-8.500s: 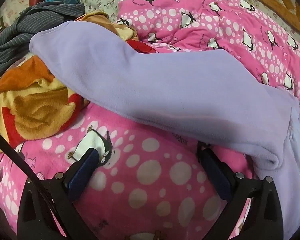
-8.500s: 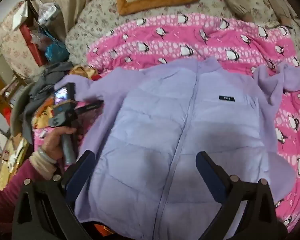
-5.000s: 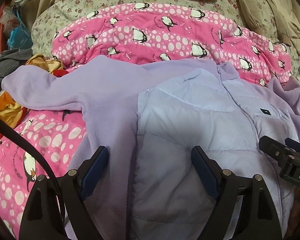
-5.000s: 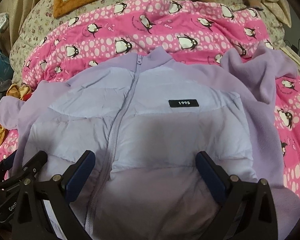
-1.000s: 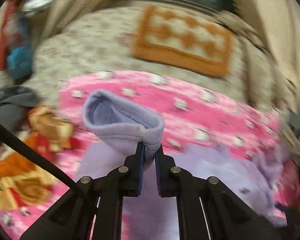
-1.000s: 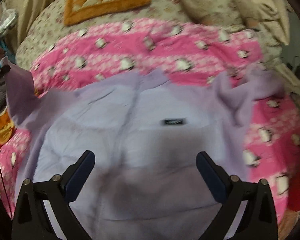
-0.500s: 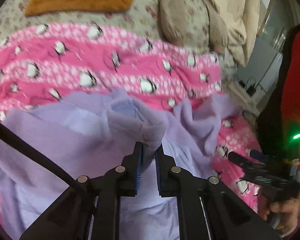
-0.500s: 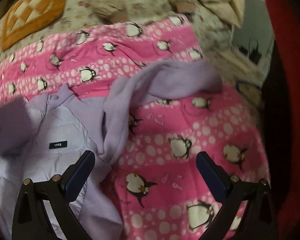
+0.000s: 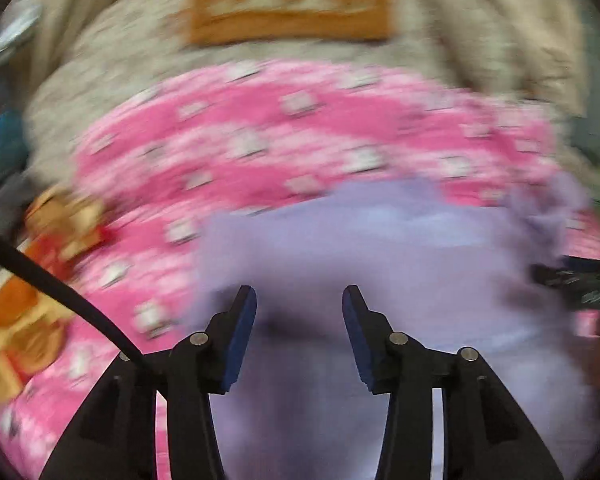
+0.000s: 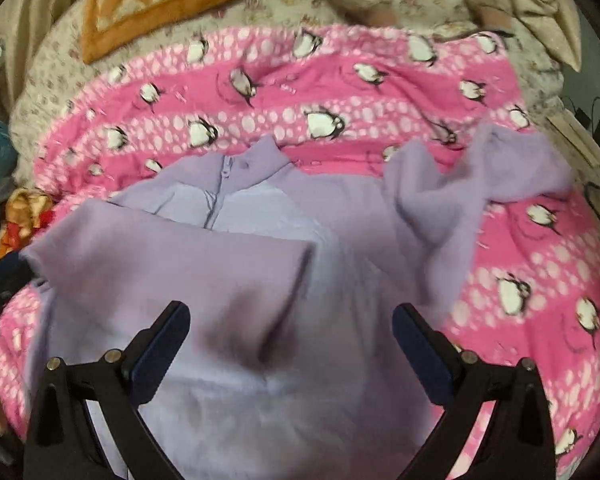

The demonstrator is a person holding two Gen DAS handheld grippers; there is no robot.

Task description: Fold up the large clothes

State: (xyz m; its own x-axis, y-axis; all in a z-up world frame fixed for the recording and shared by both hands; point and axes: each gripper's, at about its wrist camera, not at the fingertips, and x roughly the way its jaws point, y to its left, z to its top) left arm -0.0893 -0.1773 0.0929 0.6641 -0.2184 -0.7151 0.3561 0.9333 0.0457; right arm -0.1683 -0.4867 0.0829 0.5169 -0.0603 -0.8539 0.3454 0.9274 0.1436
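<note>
2 wrist fisheyes, close above the same jacket (image 10: 260,280).

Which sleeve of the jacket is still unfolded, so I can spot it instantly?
On the pink penguin blanket lies the lilac jacket. Right of its collar, one sleeve trails crumpled onto the blanket; the other sleeve lies flat across the chest.
</note>
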